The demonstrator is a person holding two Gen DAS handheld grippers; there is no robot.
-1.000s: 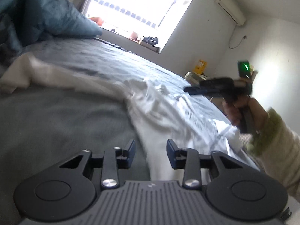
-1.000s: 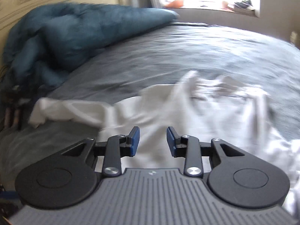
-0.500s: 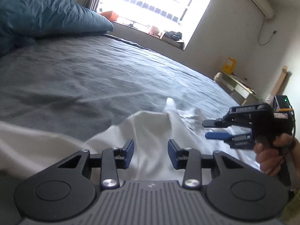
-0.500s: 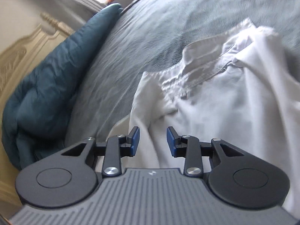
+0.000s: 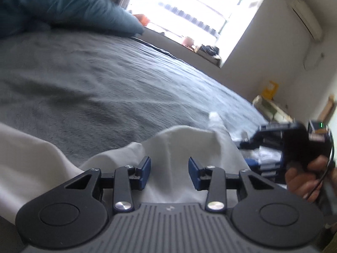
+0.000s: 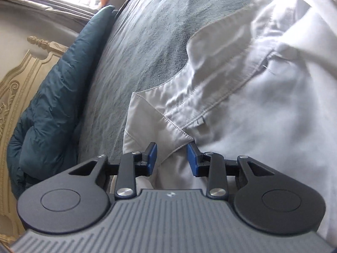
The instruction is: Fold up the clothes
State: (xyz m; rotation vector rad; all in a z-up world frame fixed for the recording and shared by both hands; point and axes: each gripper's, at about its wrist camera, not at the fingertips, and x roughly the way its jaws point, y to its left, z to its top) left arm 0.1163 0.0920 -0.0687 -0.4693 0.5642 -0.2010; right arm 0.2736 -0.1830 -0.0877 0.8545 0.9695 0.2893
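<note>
I have swung both tools down from above the grey bed (image 5: 105, 80) onto the white shirt (image 6: 263, 105) lying crumpled there, left gripper (image 5: 169, 171) and right gripper (image 6: 172, 158) each part-open and empty, poised over cloth near its collar (image 6: 168, 124).

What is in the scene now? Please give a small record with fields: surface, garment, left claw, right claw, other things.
surface: grey bed cover
garment: white shirt, crumpled, unfolded, collar visible
left claw: jaws apart over a raised fold of the shirt, not gripping
right claw: jaws apart at the collar point, not gripping
other things: teal duvet bunched by the headboard; window
</note>
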